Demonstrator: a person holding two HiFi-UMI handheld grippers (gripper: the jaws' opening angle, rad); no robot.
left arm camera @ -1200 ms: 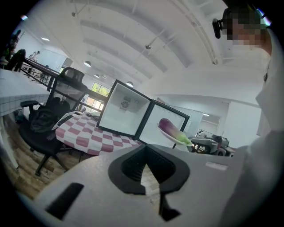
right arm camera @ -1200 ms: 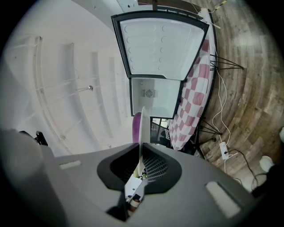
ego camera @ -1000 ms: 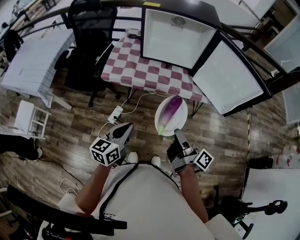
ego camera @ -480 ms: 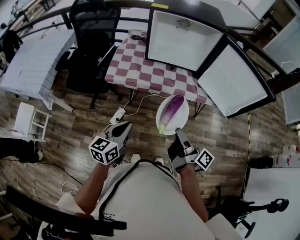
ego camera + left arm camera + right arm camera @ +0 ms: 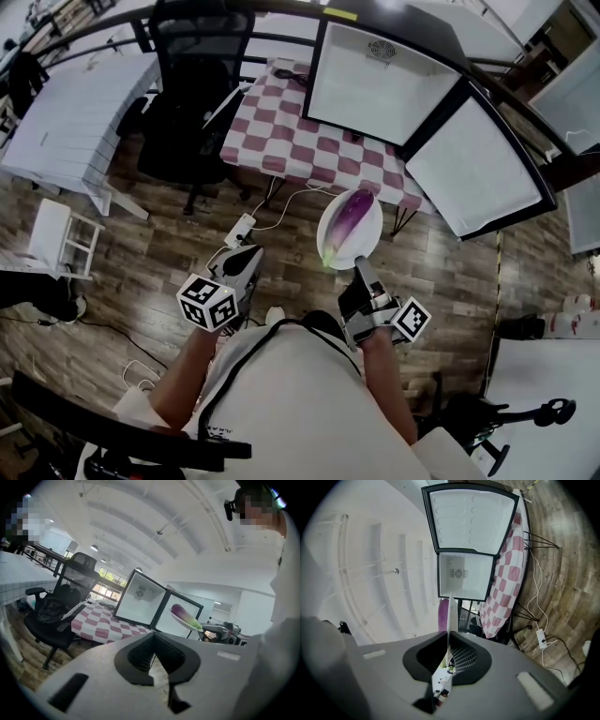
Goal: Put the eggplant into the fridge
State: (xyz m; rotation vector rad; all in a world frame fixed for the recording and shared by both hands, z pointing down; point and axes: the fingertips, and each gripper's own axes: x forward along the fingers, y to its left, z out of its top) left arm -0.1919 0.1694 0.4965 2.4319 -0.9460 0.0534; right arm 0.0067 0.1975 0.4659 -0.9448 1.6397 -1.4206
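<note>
Wood floor (image 5: 141, 262) lies under you, and ahead a small fridge (image 5: 380, 84) stands open on a checked table (image 5: 281, 131). Your right gripper (image 5: 361, 272) is pinched shut on the rim of a white plate (image 5: 370, 239). The eggplant (image 5: 349, 216) lies on it, in the air, short of the fridge. Your left gripper (image 5: 248, 261) is closed and holds nothing. You look to be on the carry step; next, I think, bring the plate in flat. Mind the open door (image 5: 473, 169), the black chair (image 5: 192, 103) and the floor cord (image 5: 241, 228).
</note>
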